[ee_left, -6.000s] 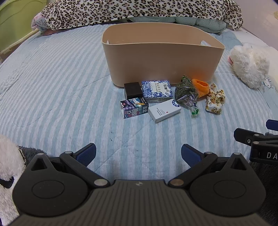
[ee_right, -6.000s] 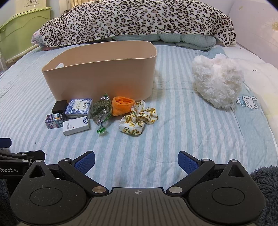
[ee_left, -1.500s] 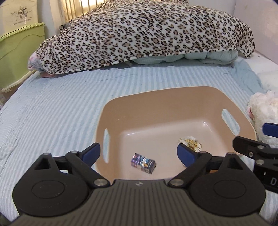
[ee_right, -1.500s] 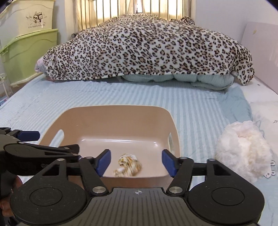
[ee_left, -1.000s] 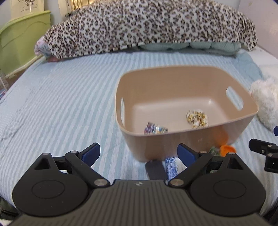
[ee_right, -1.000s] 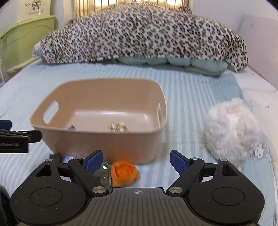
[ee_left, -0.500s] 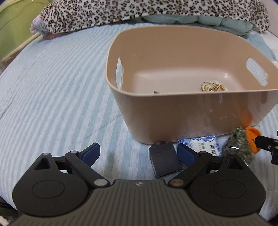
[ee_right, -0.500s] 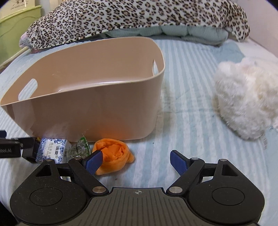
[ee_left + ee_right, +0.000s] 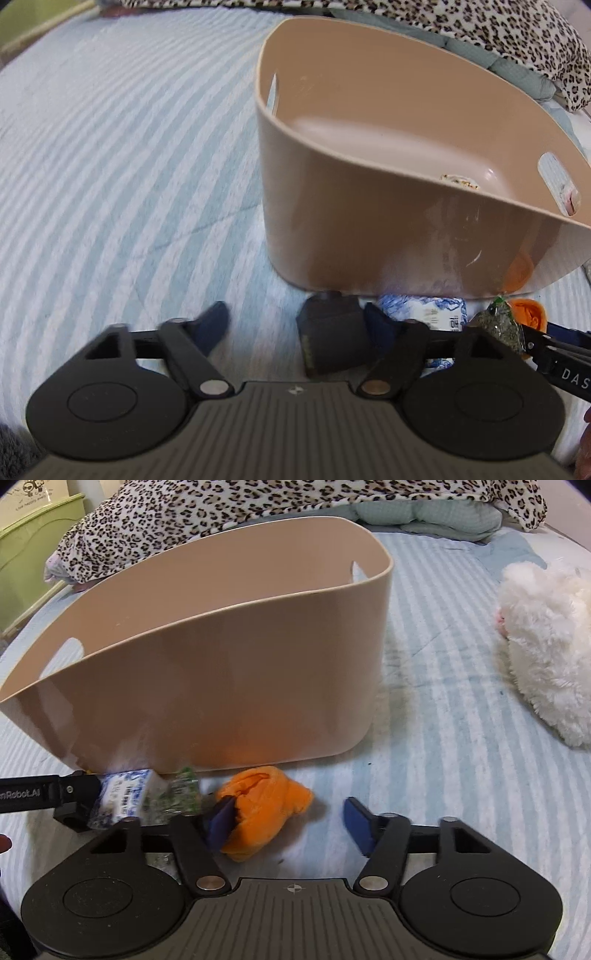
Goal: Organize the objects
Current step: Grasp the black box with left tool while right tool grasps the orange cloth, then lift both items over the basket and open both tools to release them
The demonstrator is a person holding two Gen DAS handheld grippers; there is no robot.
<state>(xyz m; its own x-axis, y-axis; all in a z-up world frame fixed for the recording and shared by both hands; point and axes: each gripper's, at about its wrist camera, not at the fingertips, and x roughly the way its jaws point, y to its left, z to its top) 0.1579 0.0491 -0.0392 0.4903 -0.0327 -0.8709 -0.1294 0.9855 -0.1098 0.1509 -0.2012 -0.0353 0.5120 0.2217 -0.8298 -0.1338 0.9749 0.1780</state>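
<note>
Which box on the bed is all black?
The small black box between the left claw's fingers. The box beside it is white with blue patterns, not black.

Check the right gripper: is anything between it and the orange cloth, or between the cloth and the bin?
Nothing visible blocks the right gripper; the orange cloth already lies between its open fingers. The bin stands right behind it, so only its near wall must be cleared.

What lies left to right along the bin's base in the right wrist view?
Left gripper → blue-white box → green packet → orange cloth → plush toy, off to the right, apart from the bin.
</note>
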